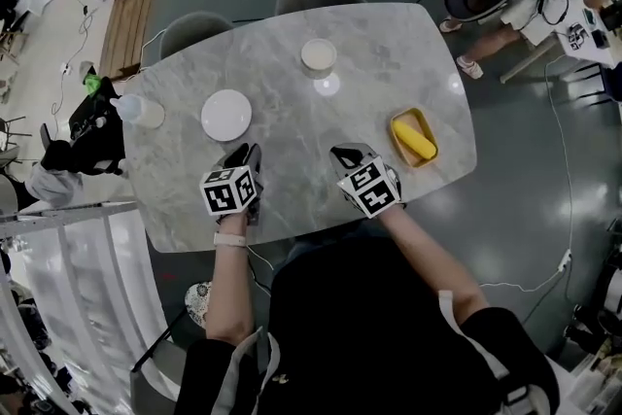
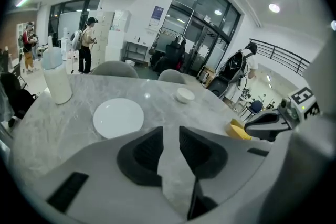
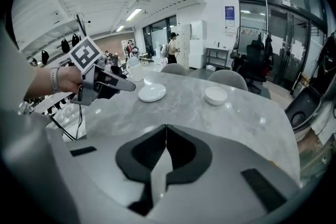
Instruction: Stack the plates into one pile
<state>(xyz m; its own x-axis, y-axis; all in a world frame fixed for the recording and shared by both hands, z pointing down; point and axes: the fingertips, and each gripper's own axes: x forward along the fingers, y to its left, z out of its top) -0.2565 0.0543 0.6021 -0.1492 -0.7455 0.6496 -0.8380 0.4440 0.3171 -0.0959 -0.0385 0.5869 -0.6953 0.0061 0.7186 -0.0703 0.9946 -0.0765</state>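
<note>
Overhead: flat plate (image 1: 225,115) lies on the grey desk (image 1: 292,141); deeper small plate (image 1: 318,54) sits well apart, beyond and right of it; left tongs (image 1: 243,154) hover just before the flat plate, right tongs (image 1: 342,154) further right.
Left gripper view: left tongs (image 2: 171,139) slightly parted, empty; flat plate (image 2: 118,117) ahead-left.
Right gripper view: right tongs (image 3: 165,136) pinched together, nothing between.
</note>
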